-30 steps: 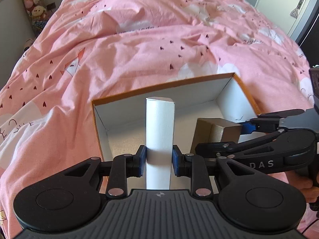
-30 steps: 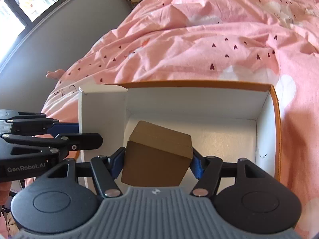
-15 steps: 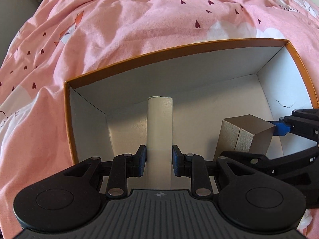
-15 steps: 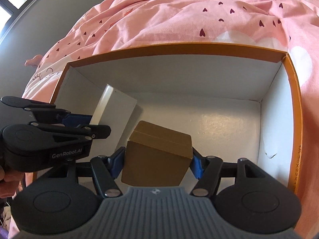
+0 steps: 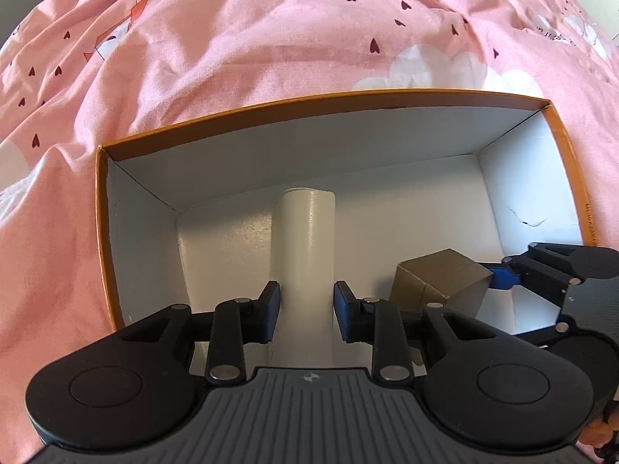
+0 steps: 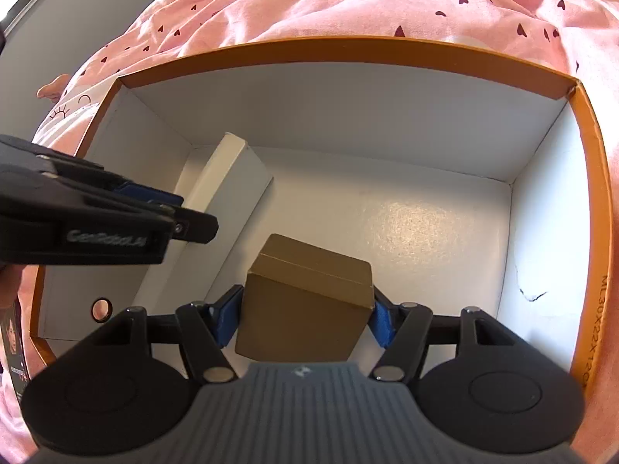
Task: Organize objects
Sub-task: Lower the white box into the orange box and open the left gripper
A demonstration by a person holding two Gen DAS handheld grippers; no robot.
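An open orange-rimmed cardboard box point(image 5: 309, 102) with white inside walls lies on the bed; it also shows in the right wrist view point(image 6: 348, 52). My left gripper point(image 5: 303, 309) is shut on a long white box point(image 5: 303, 243), held low inside the orange box near its left wall. In the right wrist view the white box point(image 6: 236, 178) leans along that wall. My right gripper point(image 6: 305, 319) is shut on a brown cardboard cube point(image 6: 305, 294), held inside the box just right of the white one. The cube point(image 5: 441, 280) also shows in the left wrist view.
A rumpled pink duvet point(image 5: 271, 38) with small hearts surrounds the box. The box floor point(image 6: 425, 232) to the right of the cube is bare white. A grey wall point(image 6: 58, 38) lies beyond the bed's left side.
Both grippers have moved forward and down from above the near rim into the orange box, carrying the white box and the brown cube. Both stay shut.
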